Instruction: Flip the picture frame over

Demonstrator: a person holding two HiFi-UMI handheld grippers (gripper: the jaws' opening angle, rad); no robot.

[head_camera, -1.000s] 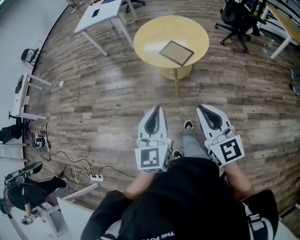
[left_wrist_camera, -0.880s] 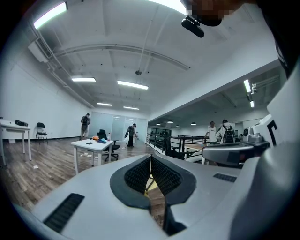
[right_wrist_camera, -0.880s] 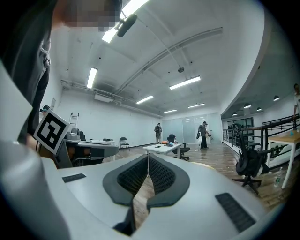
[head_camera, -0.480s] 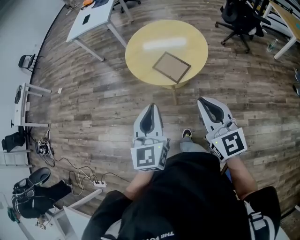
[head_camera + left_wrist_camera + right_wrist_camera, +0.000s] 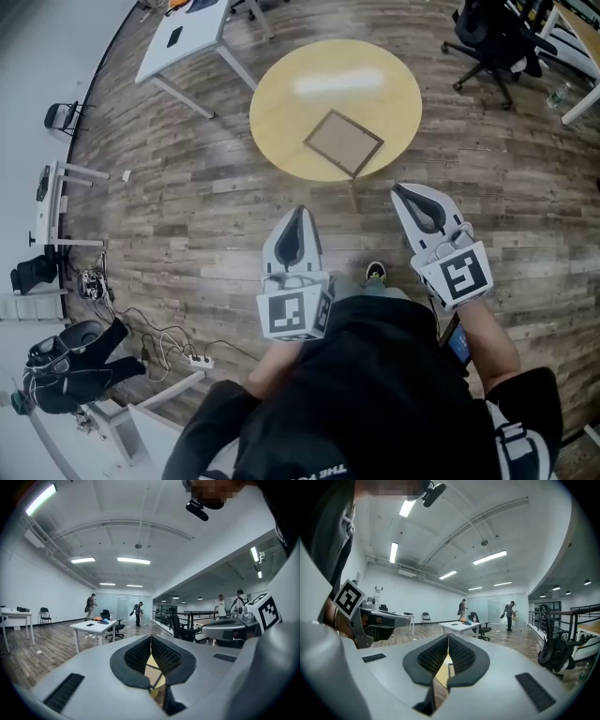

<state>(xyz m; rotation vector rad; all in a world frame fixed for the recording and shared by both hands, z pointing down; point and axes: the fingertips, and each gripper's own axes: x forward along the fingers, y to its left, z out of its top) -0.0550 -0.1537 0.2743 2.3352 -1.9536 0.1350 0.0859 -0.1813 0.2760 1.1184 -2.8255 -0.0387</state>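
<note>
The picture frame [image 5: 344, 143] is seen lying flat on the round yellow table [image 5: 291, 84], turned cornerwise, with its near corner close to the table's near edge. A brownish face inside a darker border is shown upward (which side of the frame that is cannot be told). Nothing is touching it.

Both grippers are held out level over the wooden floor [image 5: 187, 216], pointed toward the table and well short of it. The left gripper [image 5: 299, 212] is seen with its jaws drawn together at the tips, and nothing is held between them [image 5: 151, 641]; only a sliver of the yellow table shows through the slot behind the tips. The right gripper [image 5: 395, 189] is likewise closed and empty [image 5: 448, 641].

Compared with a second ago, the table is found larger and lower in the head view, and the frame with it. The table's pedestal, visible then, is now hidden under the top. The gap between the gripper tips and the table's near edge has been narrowed, the right gripper being the nearer. The jaws are unchanged.

A white table [image 5: 183, 42] and a black office chair [image 5: 492, 42] are left standing beyond, and a shoe [image 5: 376, 274] is seen between the grippers.
</note>
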